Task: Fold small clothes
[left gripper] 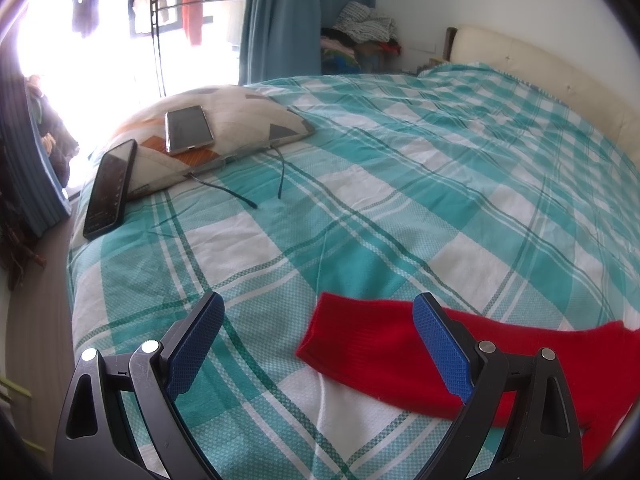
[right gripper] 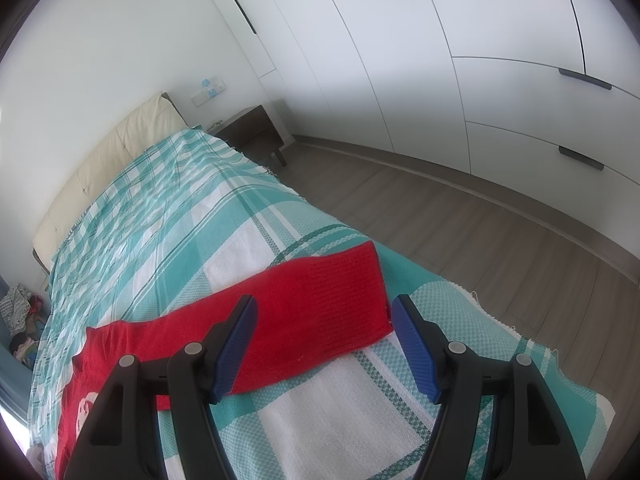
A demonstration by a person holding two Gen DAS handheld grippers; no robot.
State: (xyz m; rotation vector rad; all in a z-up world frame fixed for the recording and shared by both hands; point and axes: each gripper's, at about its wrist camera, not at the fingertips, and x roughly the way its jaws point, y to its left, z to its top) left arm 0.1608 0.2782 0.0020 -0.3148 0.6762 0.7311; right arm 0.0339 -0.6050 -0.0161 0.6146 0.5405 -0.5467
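A small red knitted sweater lies flat on the teal and white checked bedspread [left gripper: 400, 184]. One sleeve [left gripper: 360, 344] stretches toward the left in the left wrist view, its ribbed cuff between and just past the blue pads. My left gripper [left gripper: 320, 312] hovers above it, open, holding nothing. In the right wrist view the other sleeve [right gripper: 320, 304] runs to the right, cuff near the bed's edge, and the sweater body [right gripper: 92, 364] with a white print shows at lower left. My right gripper [right gripper: 324, 316] stands open over that sleeve with nothing gripped.
A patterned pillow [left gripper: 240, 120] at the bed's far left carries a phone [left gripper: 188, 130]; a second dark phone [left gripper: 110, 188] leans against it. The bed edge [right gripper: 500, 320] drops to a wooden floor [right gripper: 480, 232] with white wardrobes beyond. A nightstand [right gripper: 256, 132] stands by the cream headboard [right gripper: 120, 148].
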